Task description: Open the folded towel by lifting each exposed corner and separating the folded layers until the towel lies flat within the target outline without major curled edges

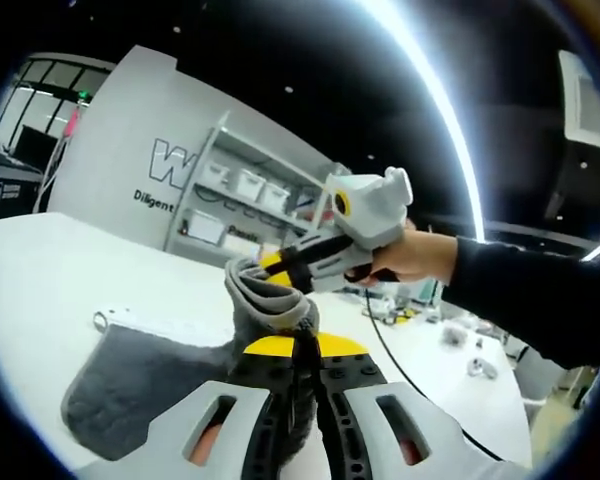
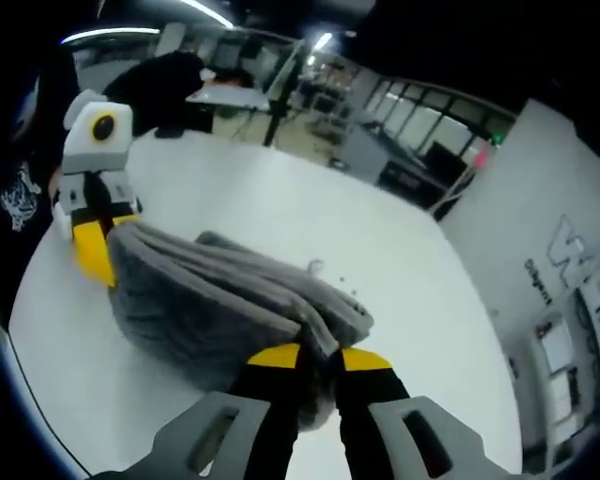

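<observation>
Both grippers pinch the gray towel (image 1: 150, 375), lifted above the white table (image 1: 50, 270). At bottom centre of its view, the left gripper (image 1: 302, 355) is clamped on one towel edge; likewise the right gripper (image 2: 318, 362) in its own view, towel stretching toward upper left.

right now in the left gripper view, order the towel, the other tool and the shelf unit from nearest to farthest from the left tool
1. Gray towel: clamped in the left tool, draping down to the left.
2. Right tool: just beyond, pinching the towel's raised edge, entering from the right.
3. Shelf unit: far back against the wall, past the white table.
</observation>
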`<state>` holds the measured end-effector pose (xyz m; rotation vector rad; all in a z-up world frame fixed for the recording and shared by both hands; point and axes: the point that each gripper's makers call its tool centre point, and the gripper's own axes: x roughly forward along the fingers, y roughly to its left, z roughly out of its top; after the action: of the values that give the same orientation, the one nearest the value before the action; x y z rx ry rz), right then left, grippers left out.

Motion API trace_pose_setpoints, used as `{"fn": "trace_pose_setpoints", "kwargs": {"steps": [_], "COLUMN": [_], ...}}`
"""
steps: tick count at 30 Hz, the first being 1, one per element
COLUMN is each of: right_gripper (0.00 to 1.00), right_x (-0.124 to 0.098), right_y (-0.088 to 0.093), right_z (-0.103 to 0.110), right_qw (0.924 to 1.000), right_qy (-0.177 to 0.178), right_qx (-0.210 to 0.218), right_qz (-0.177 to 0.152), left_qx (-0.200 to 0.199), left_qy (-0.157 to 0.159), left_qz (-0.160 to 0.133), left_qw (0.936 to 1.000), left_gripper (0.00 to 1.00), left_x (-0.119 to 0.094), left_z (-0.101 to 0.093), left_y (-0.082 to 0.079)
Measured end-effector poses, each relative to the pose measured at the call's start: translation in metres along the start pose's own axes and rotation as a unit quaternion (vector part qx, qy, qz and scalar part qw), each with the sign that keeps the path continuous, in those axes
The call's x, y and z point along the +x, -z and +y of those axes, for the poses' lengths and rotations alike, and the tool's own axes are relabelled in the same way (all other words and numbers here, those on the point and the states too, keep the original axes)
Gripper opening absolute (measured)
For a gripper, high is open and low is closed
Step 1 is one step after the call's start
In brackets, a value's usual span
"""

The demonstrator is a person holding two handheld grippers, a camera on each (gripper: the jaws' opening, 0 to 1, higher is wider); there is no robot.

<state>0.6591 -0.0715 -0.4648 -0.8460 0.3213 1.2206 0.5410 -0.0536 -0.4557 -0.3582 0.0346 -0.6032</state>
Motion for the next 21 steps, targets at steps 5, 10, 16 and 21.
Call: {"fn": "trace_pose_setpoints", "kwargs": {"steps": [5,10,16,21], "right_gripper": [0.09,0.09,0.09,0.11], "right_x": [-0.004,-0.005,-0.006,-0.008], "right_y": [0.007,0.011,0.015,0.022], "right_z": [0.002,0.006,0.009,0.012], "right_qw": [1.0000,1.0000,0.9999,0.9998], "right_qy": [0.004,0.006,0.007,0.011], "right_qx": [0.006,0.004,0.005,0.012], "right_qz": [0.003,0.006,0.009,0.006], "left_qx": [0.001,0.003,0.003,0.004], "left_qy": [0.005,0.008,0.010,0.012], "left_qz": [0.003,0.006,0.009,0.011], "left_qw": [1.0000,0.9999,0.9999,0.9999], "left_gripper": [0.03,0.03,0.03,0.03], "left_x": [0.004,0.006,0.007,0.007], "left_z": [-0.004,-0.008,-0.010,-0.012], "left_y": [0.003,0.006,0.009,0.011]}}
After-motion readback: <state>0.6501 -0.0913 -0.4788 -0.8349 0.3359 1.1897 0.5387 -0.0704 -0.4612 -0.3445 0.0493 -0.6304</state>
